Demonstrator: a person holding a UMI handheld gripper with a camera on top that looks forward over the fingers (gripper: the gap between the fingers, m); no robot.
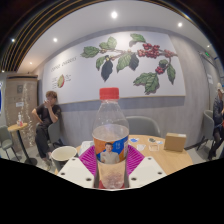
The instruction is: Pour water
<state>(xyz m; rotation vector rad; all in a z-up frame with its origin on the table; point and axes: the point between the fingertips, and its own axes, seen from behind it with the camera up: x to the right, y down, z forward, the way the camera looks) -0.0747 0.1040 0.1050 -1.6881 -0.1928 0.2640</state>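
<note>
A clear plastic water bottle [111, 140] with a red cap and a blue and orange label stands upright between my fingers. My gripper [111, 165] is shut on the bottle's lower body, its magenta pads [91, 158] pressed against both sides. The bottle is held above a wooden table [178, 160]. A white bowl [64, 153] sits on the table beyond the fingers to the left.
A small brown box [176, 142] and a clear cup [154, 146] stand on the table to the right. A seated person [46, 118] is at the far left, by a small table [20, 128]. A wall with a leaf mural [130, 60] is behind.
</note>
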